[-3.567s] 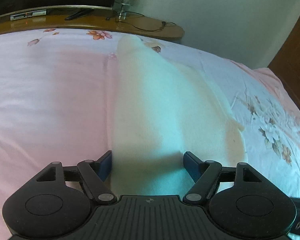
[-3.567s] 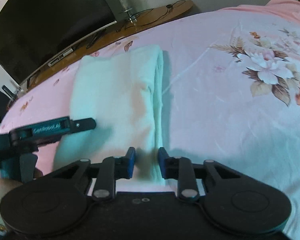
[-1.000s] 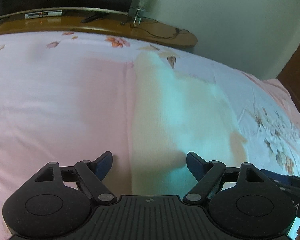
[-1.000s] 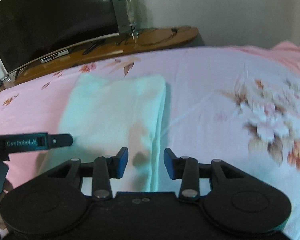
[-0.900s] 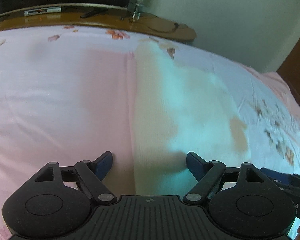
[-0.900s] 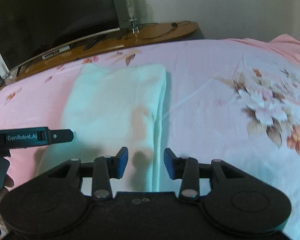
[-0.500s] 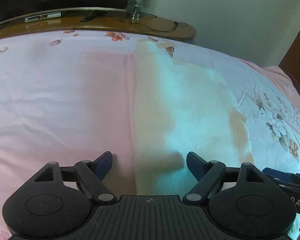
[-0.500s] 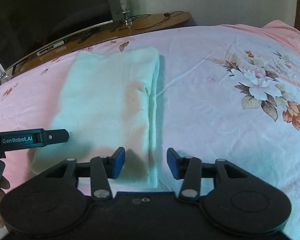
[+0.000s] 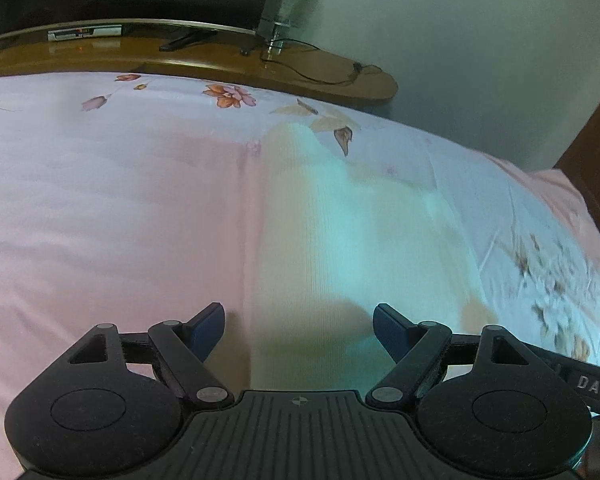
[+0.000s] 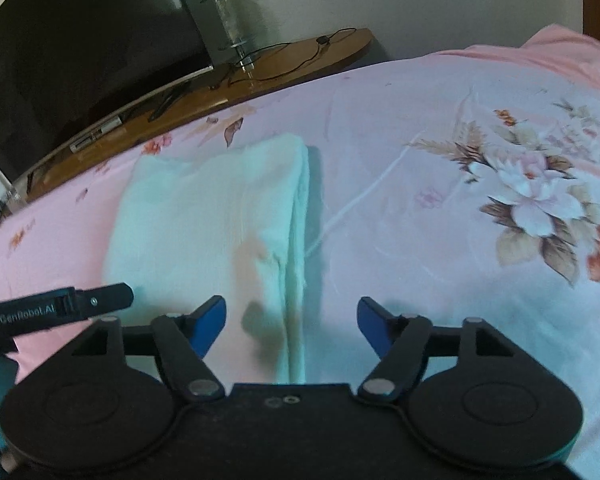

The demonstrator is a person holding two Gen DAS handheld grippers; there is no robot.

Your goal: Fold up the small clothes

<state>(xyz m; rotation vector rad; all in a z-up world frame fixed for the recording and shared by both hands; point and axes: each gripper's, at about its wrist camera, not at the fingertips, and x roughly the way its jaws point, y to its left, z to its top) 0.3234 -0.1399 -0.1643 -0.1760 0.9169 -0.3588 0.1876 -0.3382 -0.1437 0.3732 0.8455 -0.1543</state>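
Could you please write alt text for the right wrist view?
A folded white cloth lies on a pink floral bedsheet, its layered edge between the opening fingers of the right gripper, which touch nothing. The left gripper pokes in beside it; a wooden shelf stands behind.

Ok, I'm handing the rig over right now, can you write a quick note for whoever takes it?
Left tongs: open, empty, over the near end of the white garment.
Right tongs: jaws opening, nothing gripped; the garment's right folded edge lies between them.
Garment lies flat on the floral bedsheet, folded lengthwise into a narrow strip.
Left to do: probably a crosswise fold, near end to far end.
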